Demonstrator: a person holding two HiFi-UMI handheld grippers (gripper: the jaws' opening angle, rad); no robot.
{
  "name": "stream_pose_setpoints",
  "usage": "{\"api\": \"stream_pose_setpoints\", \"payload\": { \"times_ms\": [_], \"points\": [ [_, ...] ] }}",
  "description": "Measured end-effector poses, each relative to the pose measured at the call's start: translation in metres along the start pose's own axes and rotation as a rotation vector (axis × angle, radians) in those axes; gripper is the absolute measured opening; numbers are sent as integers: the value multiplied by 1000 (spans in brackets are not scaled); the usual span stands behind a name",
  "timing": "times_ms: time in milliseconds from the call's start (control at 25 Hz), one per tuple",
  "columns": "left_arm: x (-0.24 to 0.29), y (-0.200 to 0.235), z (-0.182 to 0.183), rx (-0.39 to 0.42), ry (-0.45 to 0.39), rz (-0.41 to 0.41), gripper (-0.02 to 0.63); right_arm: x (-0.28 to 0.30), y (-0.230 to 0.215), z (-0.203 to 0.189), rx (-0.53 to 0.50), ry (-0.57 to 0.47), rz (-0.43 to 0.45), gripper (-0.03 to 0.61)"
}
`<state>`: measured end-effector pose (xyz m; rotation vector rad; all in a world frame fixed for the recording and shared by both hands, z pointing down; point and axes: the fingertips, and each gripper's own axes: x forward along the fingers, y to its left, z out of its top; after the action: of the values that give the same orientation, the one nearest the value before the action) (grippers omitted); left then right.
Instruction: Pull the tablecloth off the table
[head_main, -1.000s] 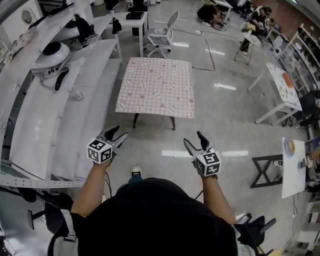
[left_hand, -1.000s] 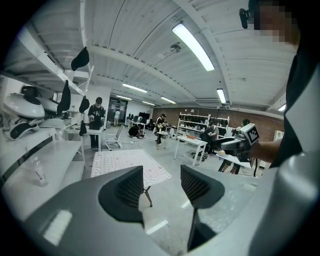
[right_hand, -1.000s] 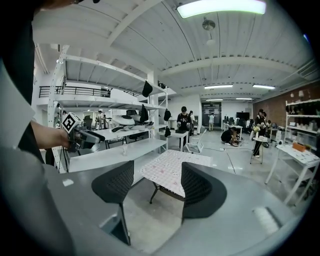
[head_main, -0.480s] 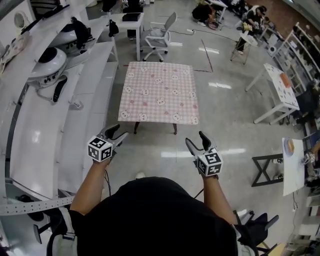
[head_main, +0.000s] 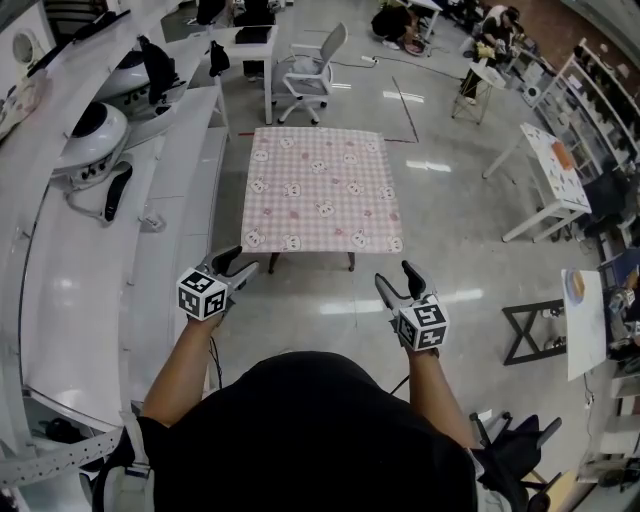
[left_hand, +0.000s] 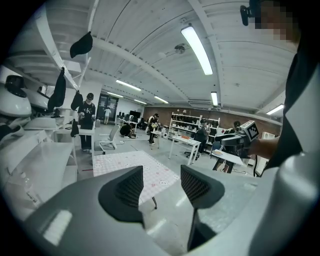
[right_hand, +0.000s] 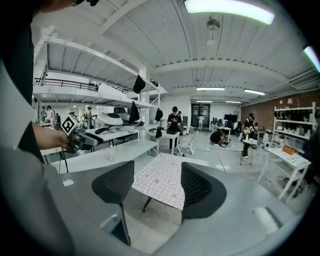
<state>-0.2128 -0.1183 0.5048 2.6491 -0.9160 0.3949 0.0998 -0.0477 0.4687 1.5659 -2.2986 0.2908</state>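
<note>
Markers (head_main: 202, 296): black-and-white square codes on each gripper's cube.
Left gripper (head_main: 240, 261): jaws apart, nothing between them.
Right gripper (head_main: 394, 274): jaws apart, nothing between them.
Tablecloth (head_main: 320, 195): pink check printed with small animal faces; spread flat over the table, ahead of both grippers, untouched.
Table (head_main: 350, 262): dark legs show under the near hem.
Office chair (head_main: 310, 65): white, beyond the far edge.

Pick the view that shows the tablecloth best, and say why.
The head view: it looks down on the whole tablecloth, with all four edges clear. The left gripper view catches it at a flat angle, partly behind the jaws. The right gripper view shows it between the jaws, its sides cut off.
</note>
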Motion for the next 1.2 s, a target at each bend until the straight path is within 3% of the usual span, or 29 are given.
{"api": "stream_pose_setpoints", "payload": {
  "times_ms": [600, 1200],
  "points": [
    [-16, 40, -6, -16, 0, 1, 233, 25, 22, 10, 2, 8, -18, 322],
    [17, 62, 14, -13, -9, 31, 233, 59, -24, 19, 5, -8, -21, 318]
  ]
}}
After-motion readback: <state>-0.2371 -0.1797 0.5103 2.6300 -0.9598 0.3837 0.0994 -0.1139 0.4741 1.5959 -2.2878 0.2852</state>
